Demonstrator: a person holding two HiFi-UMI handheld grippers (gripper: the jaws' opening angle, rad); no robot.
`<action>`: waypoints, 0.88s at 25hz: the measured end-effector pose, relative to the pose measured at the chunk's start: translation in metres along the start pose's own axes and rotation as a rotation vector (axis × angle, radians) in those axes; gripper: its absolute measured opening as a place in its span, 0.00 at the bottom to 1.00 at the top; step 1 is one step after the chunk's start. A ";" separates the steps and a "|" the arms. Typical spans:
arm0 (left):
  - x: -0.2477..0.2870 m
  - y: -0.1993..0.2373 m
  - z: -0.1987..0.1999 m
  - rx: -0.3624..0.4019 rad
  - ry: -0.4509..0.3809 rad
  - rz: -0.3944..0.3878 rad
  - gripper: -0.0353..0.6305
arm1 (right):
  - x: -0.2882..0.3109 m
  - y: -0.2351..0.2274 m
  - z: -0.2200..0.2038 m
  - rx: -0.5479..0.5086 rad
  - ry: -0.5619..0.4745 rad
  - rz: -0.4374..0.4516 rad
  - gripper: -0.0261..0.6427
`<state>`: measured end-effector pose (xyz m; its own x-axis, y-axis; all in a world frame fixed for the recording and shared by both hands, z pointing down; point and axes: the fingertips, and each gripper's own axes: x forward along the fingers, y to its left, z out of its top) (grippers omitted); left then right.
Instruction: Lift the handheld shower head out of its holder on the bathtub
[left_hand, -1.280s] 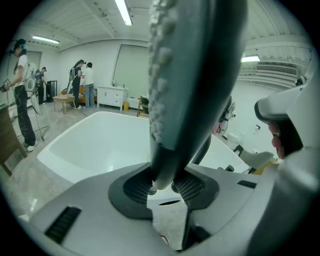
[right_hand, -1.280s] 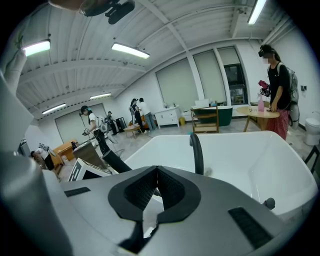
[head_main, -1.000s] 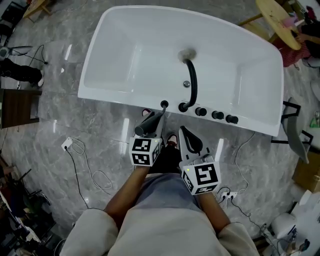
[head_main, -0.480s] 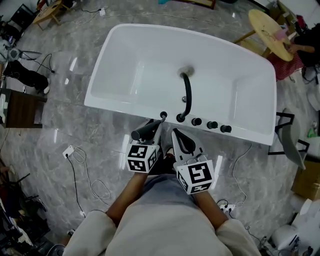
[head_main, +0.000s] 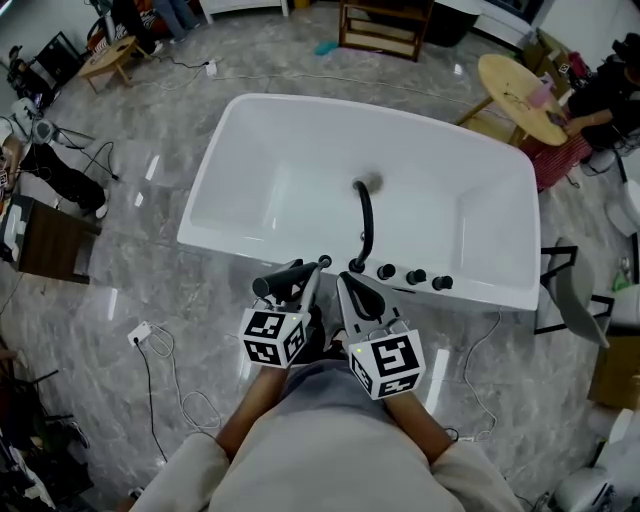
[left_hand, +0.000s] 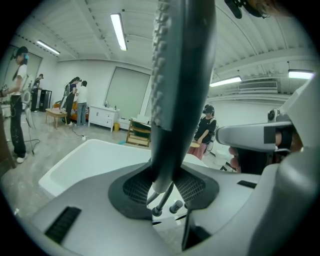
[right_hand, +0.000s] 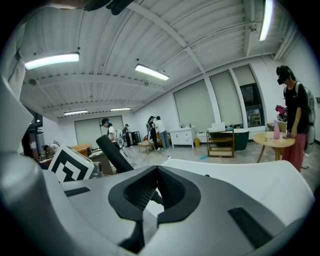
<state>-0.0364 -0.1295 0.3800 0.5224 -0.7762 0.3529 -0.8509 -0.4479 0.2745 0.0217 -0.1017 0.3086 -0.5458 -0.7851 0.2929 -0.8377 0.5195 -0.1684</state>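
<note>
Inside left tool (left_hand: 165, 192), shower head (left_hand: 181, 85) clamped

Grey marbled glossy floor (head_main: 130, 290) all round. Round pale wooden table (head_main: 518, 92) at 1 o'clk w/ small pink bottle (head_main: 543, 95) on it; person in dark top (head_main: 612, 85) just beside it, at 2. Open wooden shelf unit (head_main: 385, 25) at 12. Low wooden table (head_main: 110, 55) at 11. Dark brown wooden cabinet (head_main: 45, 245) at 9. White power strip w/ looped white cable (head_main: 140, 333) on floor at 8. Grey plastic chair w/ black frame (head_main: 572, 290) at 3; brown cardboard box (head_main: 612, 365) at 4.
</note>
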 end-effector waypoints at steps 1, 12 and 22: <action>-0.003 -0.003 0.004 -0.005 -0.007 -0.004 0.25 | -0.002 0.001 0.001 -0.006 -0.004 -0.003 0.06; -0.027 -0.022 0.027 0.035 -0.068 -0.011 0.25 | -0.016 0.001 0.004 -0.073 -0.034 -0.020 0.06; -0.030 -0.031 0.039 0.041 -0.085 -0.041 0.25 | -0.015 -0.004 0.012 -0.076 -0.053 -0.018 0.06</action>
<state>-0.0278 -0.1099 0.3267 0.5514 -0.7912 0.2646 -0.8316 -0.4963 0.2492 0.0333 -0.0959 0.2939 -0.5327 -0.8101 0.2448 -0.8445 0.5277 -0.0913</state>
